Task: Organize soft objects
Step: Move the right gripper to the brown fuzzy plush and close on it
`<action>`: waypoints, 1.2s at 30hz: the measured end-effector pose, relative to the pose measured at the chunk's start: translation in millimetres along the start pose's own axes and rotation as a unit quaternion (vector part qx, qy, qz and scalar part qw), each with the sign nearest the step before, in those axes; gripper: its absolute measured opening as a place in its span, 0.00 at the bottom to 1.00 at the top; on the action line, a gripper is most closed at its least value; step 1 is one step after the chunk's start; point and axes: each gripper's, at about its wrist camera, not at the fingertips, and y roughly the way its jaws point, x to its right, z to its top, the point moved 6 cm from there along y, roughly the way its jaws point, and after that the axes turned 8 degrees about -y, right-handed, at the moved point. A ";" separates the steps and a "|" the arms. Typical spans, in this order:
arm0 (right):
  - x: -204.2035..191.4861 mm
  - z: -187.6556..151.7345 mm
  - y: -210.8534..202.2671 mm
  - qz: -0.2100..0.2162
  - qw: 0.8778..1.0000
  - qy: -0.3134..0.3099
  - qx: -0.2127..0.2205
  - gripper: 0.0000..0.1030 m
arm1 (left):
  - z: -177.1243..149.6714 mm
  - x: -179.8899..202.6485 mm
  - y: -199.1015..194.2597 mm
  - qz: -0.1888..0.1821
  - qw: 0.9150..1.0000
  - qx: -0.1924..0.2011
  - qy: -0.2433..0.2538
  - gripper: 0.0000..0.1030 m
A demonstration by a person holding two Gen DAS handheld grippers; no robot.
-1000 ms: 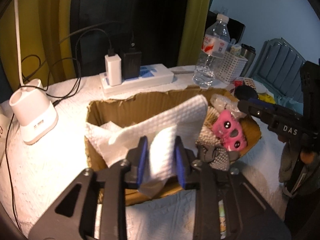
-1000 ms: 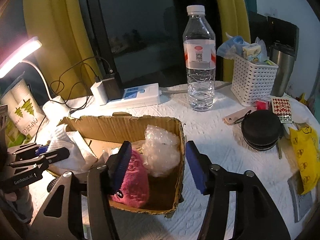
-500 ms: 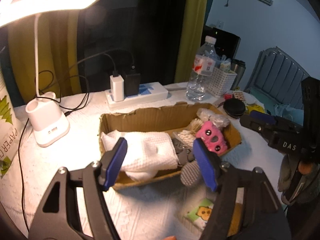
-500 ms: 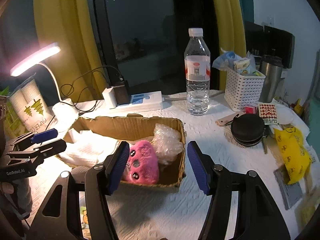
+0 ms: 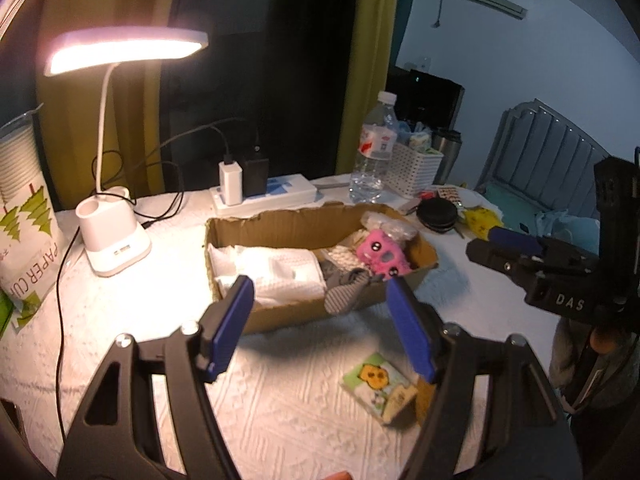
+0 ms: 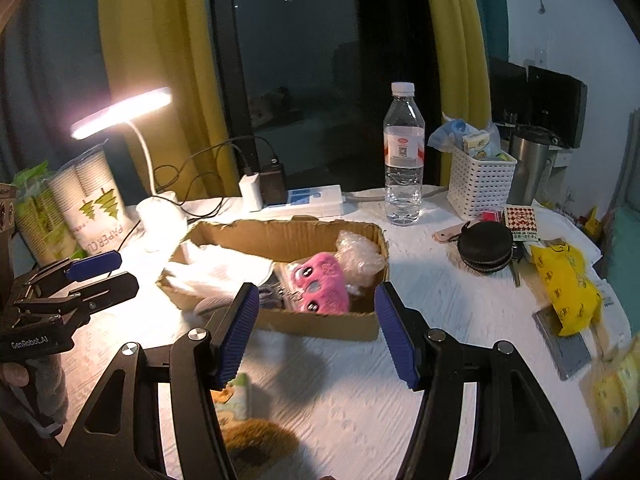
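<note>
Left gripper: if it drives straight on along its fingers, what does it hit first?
Probably the cardboard box: its near wall sits centred between the open fingers of the left gripper, with the white towel just behind it. Nothing is between the fingers; depth is hard to judge through the fisheye.

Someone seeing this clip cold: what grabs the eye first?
The glowing desk lamp at back left, then the cardboard box mid-table holding a bright pink plush at its right end beside white towels. Both tools, left and right, hang open and empty before it.
</note>
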 end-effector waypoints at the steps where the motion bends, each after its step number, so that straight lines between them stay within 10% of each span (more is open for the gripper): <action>1: -3.2 -1.1 -4.2 0.000 1.000 -0.001 0.002 0.62 | -2.2 0.9 -4.5 -0.001 1.000 0.002 0.000 0.68; 36: -58.7 -86.7 -14.8 0.019 0.997 -0.018 -0.070 0.63 | -81.4 -9.4 -49.6 -0.010 1.000 -0.015 -0.010 0.69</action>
